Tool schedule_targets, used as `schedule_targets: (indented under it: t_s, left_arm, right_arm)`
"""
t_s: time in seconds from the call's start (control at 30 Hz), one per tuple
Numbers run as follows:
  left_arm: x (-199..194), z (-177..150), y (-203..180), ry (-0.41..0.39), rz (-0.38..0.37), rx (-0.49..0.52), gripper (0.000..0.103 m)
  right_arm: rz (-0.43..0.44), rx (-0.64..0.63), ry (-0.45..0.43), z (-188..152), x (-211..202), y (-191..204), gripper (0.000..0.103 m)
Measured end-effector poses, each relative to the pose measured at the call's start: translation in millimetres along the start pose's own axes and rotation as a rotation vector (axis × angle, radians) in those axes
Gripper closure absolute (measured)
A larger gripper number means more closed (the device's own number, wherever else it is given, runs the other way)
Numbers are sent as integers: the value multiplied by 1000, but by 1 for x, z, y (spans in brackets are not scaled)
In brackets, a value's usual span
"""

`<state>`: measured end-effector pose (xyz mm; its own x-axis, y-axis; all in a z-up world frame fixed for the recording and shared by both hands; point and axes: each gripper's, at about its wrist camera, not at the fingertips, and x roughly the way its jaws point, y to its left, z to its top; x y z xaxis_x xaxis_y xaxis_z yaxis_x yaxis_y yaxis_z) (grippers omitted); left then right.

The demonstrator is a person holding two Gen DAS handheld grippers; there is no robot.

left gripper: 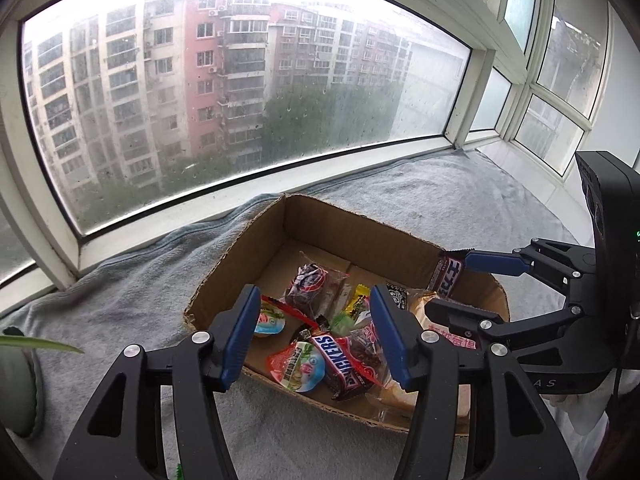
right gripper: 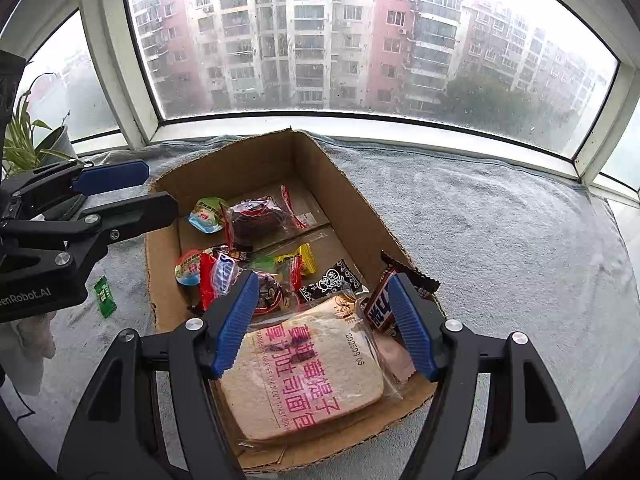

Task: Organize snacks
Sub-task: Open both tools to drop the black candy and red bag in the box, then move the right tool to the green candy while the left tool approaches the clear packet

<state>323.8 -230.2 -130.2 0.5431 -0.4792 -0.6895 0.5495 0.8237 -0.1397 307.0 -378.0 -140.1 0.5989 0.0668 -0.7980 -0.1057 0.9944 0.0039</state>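
Over a cardboard box (right gripper: 340, 184) of snacks on a towel-covered sill, the right hand-held gripper (right gripper: 324, 324) hangs wide open beside a chocolate bar (right gripper: 382, 304) propped on the box's right wall; the left hand-held gripper (left gripper: 316, 336) gapes empty. The leaning bar may slip outside if nudged.

- Left gripper (left gripper: 316, 336): black linkage arms, silver round screws, blue ribbed finger pads (left gripper: 240, 340).
- Right gripper (right gripper: 322, 324): same black frame, silver screws and blue pads; the body behind the claw bears pale lettering.
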Motion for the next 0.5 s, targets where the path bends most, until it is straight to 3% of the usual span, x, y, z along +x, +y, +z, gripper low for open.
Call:
schedule_targets:
  t_s: [0.5]
  left_arm:
    - [-65,-22,-1,-38,20,24,47]
  right_arm:
    - [56,-10,-54,-11,-52,23,33]
